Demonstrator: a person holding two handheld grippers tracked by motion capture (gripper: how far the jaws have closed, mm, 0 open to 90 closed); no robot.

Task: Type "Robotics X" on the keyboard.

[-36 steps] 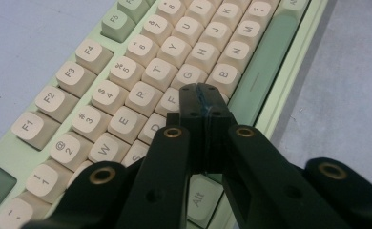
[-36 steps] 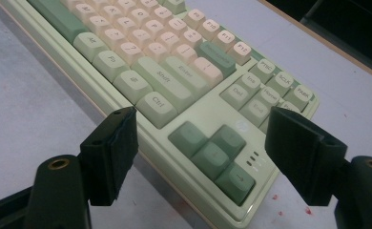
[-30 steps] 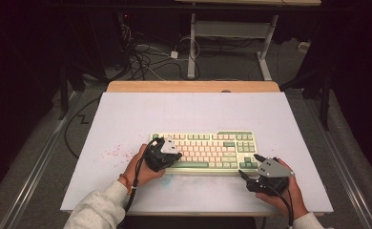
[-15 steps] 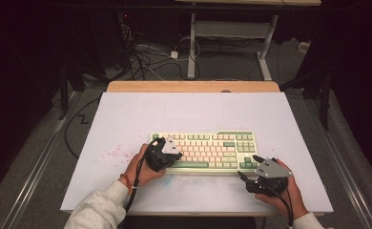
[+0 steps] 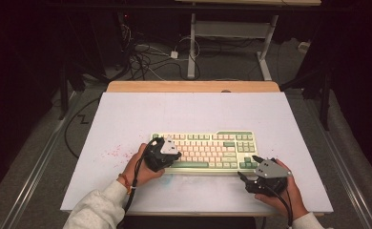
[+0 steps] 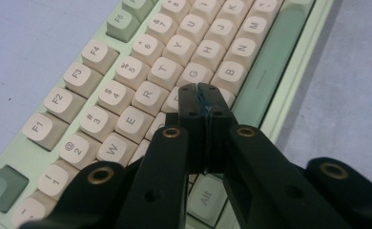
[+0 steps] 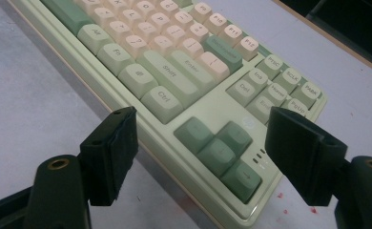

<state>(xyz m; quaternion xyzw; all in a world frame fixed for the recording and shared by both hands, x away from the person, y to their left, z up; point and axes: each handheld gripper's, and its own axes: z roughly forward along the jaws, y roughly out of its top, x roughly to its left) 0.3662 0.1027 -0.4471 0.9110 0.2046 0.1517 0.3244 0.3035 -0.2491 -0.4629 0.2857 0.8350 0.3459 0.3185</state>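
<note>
- on the near half of the white table (image 5: 127,119) lies the keyboard (image 5: 208,148), long side running left to right.
- left gripper (image 6: 203,95) has its jaws pressed together with nothing between them, tips over the keys beside r, t and g; readable nearby: f1 to f5, w, e, y, h, b, n, alt.
- right gripper (image 7: 201,157) has its jaws spread wide, holding nothing, flanking the keyboard's near right corner with the arrow keys; legends there: ctrl, shift, enter, del, ins.
- bare table lies far of the keyboard and to both sides; red specks (image 5: 115,152) mark the left.
</note>
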